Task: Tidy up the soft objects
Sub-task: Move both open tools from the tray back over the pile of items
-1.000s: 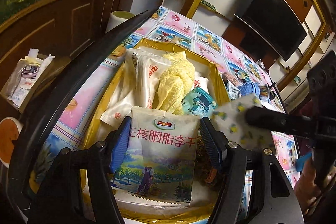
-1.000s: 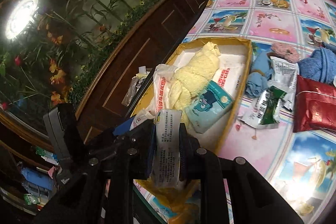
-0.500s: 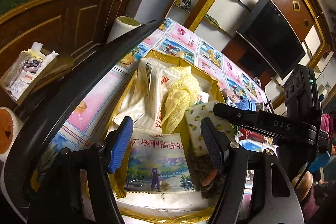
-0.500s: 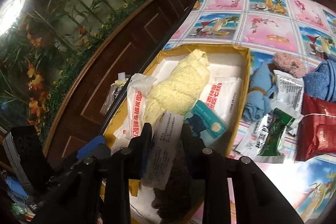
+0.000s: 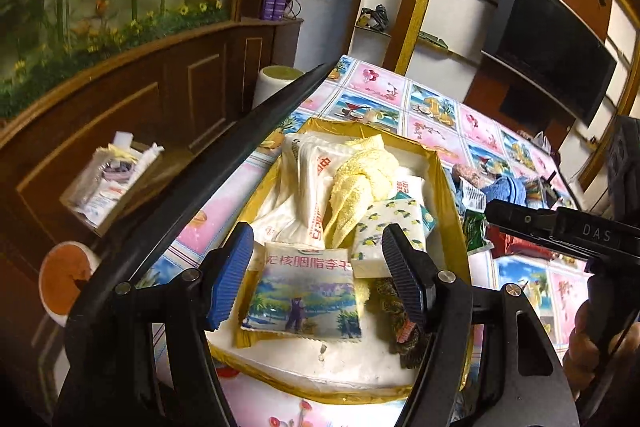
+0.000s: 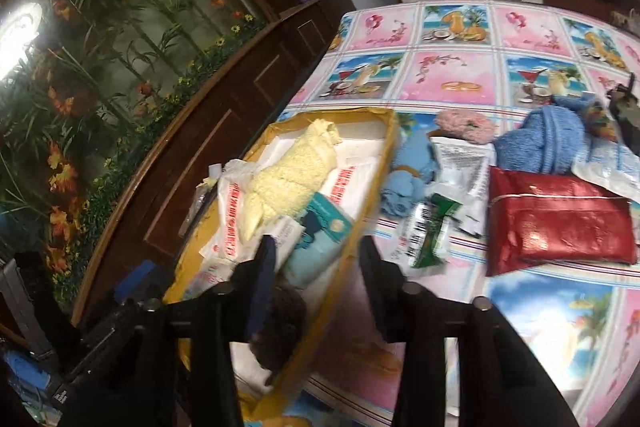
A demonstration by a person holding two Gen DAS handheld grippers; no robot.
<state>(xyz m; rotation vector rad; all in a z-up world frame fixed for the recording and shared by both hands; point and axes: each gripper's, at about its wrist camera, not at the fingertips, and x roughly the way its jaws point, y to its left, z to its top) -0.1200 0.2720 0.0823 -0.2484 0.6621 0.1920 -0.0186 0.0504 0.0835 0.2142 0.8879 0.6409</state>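
A gold-rimmed box (image 5: pixel 450 187) (image 6: pixel 384 163) holds a yellow towel (image 5: pixel 360 183) (image 6: pixel 288 175), white packets (image 5: pixel 308 183), a teal packet (image 6: pixel 320 243), a lemon-print tissue pack (image 5: pixel 388 231) and a Dole snack bag (image 5: pixel 304 299). My left gripper (image 5: pixel 316 275) is open and empty, above the snack bag. My right gripper (image 6: pixel 316 267) is open and empty, over the box's near edge; it also shows in the left wrist view (image 5: pixel 552 227). A dark patterned item (image 5: pixel 400 323) lies in the box.
On the patterned tablecloth (image 6: pixel 452 75) right of the box lie a red foil bag (image 6: pixel 560 227), a blue towel (image 6: pixel 540 143), a pink scrunchie (image 6: pixel 464 123), a blue cloth (image 6: pixel 404 183) and a green packet (image 6: pixel 432 231). A wooden cabinet (image 5: pixel 120 115) stands left.
My right gripper let go of the lemon-print tissue pack into the box, opened and drew back. My left gripper opened off the snack bag and rose.
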